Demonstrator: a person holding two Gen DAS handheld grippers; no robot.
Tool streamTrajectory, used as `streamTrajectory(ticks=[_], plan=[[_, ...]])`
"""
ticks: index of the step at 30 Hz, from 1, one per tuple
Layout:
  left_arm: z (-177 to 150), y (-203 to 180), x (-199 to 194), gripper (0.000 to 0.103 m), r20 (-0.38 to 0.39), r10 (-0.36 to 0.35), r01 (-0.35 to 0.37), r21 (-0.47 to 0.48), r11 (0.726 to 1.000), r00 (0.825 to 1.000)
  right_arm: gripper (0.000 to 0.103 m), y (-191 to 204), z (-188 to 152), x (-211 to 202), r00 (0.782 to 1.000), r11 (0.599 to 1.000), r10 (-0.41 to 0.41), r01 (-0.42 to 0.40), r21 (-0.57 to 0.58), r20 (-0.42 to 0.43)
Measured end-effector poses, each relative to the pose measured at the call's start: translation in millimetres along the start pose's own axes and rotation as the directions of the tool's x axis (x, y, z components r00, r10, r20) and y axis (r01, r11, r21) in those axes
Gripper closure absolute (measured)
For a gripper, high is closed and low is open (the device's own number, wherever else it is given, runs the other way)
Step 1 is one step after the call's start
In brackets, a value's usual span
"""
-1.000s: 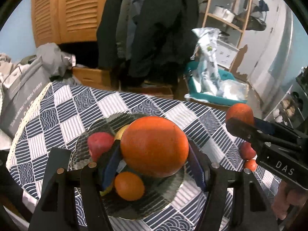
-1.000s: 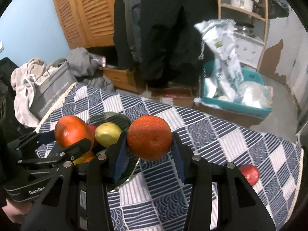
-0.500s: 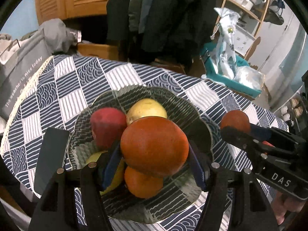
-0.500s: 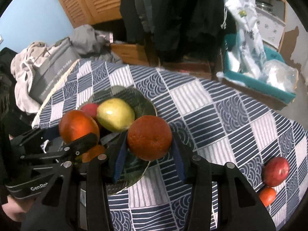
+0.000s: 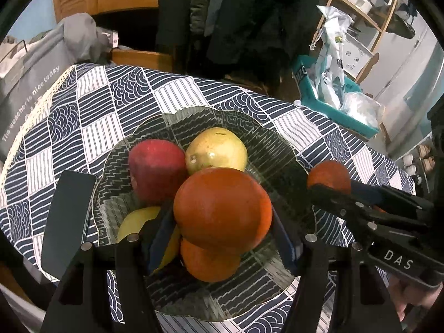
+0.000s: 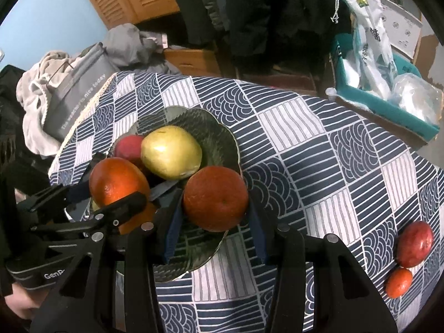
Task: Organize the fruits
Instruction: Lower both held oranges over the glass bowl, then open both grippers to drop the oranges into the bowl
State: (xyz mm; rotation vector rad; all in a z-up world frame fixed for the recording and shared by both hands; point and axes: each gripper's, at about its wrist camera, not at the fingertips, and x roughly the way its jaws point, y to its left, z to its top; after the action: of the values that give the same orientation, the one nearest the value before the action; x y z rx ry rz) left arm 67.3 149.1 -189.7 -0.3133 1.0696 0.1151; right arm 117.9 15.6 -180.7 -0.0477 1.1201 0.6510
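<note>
Right now both tongs are loaded, so the coming move turns on where each fruit hangs over the dish. Start with the left gripper (image 5: 223,230): its blue pads are clamped on a large orange (image 5: 222,208), which sits over the near middle of the green glass plate (image 5: 280,144). Directly under it, at about six o'clock, lies a small orange (image 5: 208,263); a yellow fruit (image 5: 136,222) shows at nine, a red apple (image 5: 155,166) at eleven and a pear (image 5: 216,149) at twelve. That fruit looks to be stacking on fruit (little bare plate shows beneath it), so it may roll on release.

The right gripper (image 6: 215,222) is likewise shut on its own orange (image 6: 215,198), but this one hangs over the plate's right rim, with the pear at ten o'clock from it and the dish centre lying toward nine to ten. Of the two, the left hand's fruit is the deeper inside the dish; the right one probably needs to travel inward first.

Farther out on the patterned tablecloth (image 6: 305,127), at about four o'clock from the right tongs, a second red apple (image 6: 415,244) and a little orange (image 6: 398,282) lie touching, well apart from the plate and not yet gathered.
</note>
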Motion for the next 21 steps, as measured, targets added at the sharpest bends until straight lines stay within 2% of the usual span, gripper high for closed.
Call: streamTrajectory(ticks=[4, 15, 18, 21], plan=[[1, 2, 0, 0.034, -0.009, -0.013, 0.013, -0.019, 1.0, 1.0, 0.056, -1, 1, 3, 1.0, 1.0, 0.027, -0.027, 0.015, -0.015], [0, 4, -2, 0.033, -0.015, -0.02, 0.019, -0.04, 0.999, 1.0, 0.056, -2, 1, 1, 0.999, 0.999, 0.036, -0.036, 0.025, -0.009], [2, 6, -9, 0.029, 0.004, -0.018, 0.018, -0.056, 0.998, 1.0, 0.049, -3, 3, -4, 0.999, 0.998, 0.045, -0.045, 0.034, 0.008], [3, 5, -16, 0.024, 0.03, -0.026, 0.027, -0.053, 0.998, 0.999, 0.049, -4, 6, -9, 0.998, 0.998, 0.051, -0.052, 0.043, 0.022]])
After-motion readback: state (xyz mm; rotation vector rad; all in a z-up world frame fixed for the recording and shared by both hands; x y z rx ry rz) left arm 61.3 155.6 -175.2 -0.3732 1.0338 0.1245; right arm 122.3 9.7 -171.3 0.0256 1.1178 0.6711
